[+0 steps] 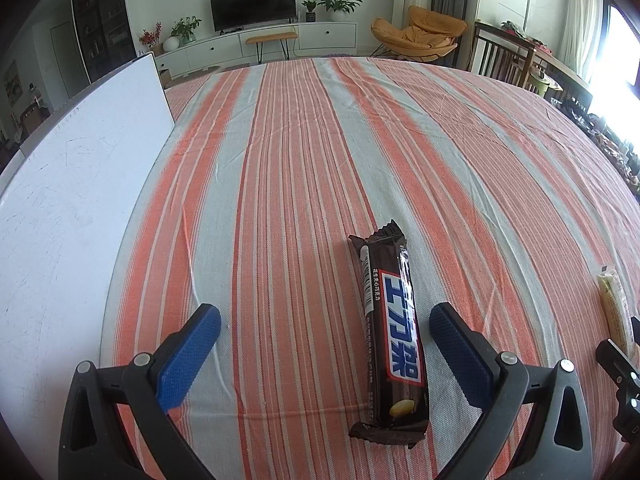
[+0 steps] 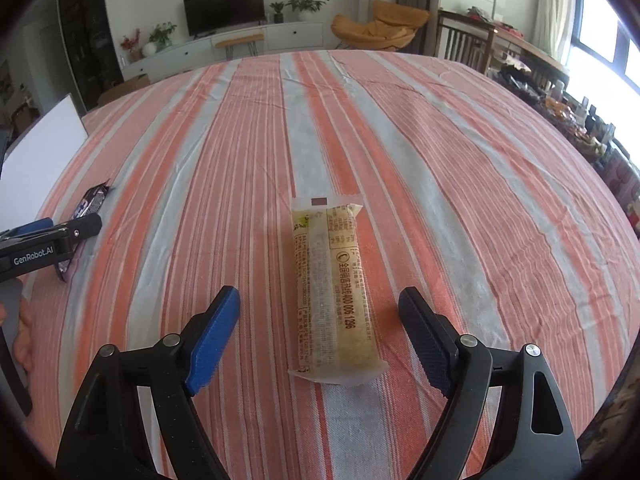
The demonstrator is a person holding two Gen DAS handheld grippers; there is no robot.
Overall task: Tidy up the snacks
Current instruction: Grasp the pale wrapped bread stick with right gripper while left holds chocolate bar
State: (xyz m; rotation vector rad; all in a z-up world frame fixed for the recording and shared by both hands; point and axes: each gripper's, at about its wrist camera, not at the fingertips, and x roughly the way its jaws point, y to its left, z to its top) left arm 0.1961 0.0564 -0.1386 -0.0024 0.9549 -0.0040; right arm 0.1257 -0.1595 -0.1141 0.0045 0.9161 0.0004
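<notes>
Snacks lie on the striped cloth [image 1: 300, 160] covering the worktop, near its front edge. A white board [image 1: 76, 184] sits at the left edge. The chocolate bar [image 1: 390, 336] lies lengthwise between the wide-spread fingers of the left claw [image 1: 325, 330], untouched. To its right, the pale yellow snack bar [image 2: 334, 292] lies lengthwise inside the wide-open right claw [image 2: 319, 312].

Two snack bars: one chocolate bar [image 1: 394, 340], one pale bar [image 2: 334, 294] (plus one white board [image 1: 76, 184]).
</notes>
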